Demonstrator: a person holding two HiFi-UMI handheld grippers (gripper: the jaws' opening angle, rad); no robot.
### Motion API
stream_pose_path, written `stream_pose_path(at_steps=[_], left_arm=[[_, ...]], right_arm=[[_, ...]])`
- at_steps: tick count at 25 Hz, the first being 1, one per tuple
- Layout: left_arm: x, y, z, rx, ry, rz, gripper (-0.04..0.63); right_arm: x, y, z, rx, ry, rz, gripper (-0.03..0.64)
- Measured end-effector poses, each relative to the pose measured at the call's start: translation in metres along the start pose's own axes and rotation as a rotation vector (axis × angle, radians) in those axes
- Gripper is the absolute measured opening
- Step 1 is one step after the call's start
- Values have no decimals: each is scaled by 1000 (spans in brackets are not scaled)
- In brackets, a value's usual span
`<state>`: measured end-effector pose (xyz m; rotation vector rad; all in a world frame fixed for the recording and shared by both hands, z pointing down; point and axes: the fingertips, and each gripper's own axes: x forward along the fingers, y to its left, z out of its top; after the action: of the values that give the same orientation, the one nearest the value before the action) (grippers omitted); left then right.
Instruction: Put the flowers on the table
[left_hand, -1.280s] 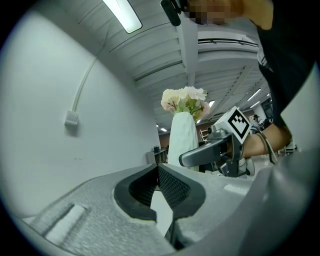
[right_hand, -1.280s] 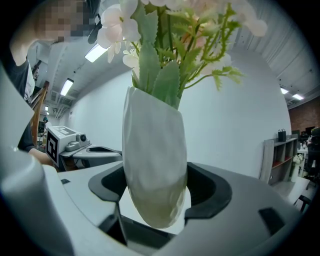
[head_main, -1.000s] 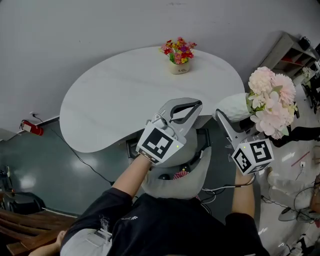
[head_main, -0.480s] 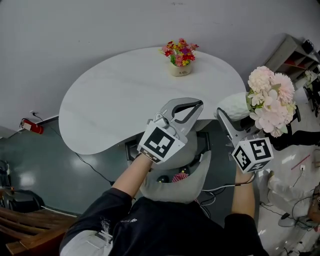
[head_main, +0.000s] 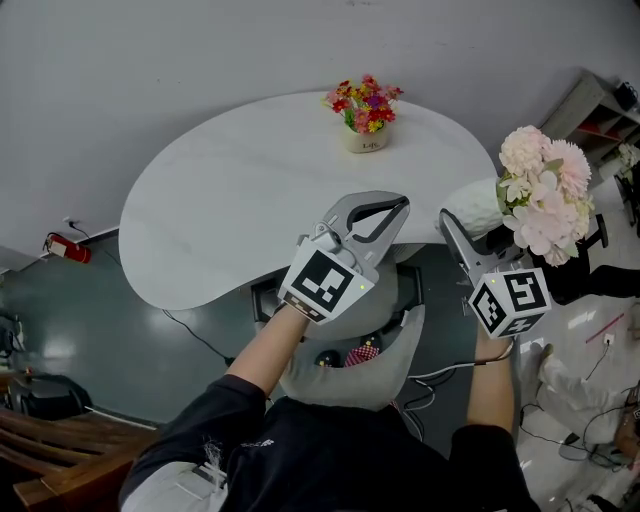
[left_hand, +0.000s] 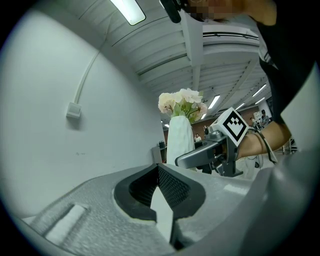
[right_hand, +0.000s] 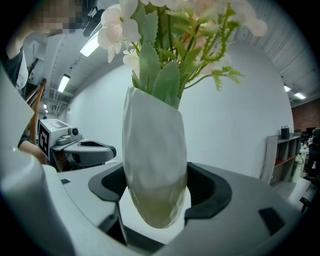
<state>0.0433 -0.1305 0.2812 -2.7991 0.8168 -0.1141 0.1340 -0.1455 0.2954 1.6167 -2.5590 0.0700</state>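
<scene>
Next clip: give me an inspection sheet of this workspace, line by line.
Surface: white table, bare except a small flower pot near its far edge.
Job's things: vase of pale flowers, held beside the table's right end, not set down.
Clutter: nothing seen.
Grippers: left hand-held gripper shut, empty; right hand-held gripper shut on vase.
Cables: black cable on floor under table's left side.
Surroundings: grey wall, shelf at right, red object on floor at left.
</scene>
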Motion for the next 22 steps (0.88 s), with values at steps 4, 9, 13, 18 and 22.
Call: stream_pose_path(at_steps=[4, 9, 13, 18, 22], left_arm=[[11, 11, -4, -22, -3, 10, 4], [17, 17, -7, -22, 7, 15, 3], [23, 28, -21, -32, 22, 22, 5], [31, 45, -43, -51, 27, 34, 5], [29, 40, -41, -53, 33, 40, 5]], right_arm=[[16, -9, -3, -4, 15, 2, 360], [26, -17, -4, -5, 27, 5, 360], [44, -24, -15, 1, 42, 7, 360], [71, -31, -32, 0, 61, 11, 362], [70, -30, -32, -5, 66, 17, 360]])
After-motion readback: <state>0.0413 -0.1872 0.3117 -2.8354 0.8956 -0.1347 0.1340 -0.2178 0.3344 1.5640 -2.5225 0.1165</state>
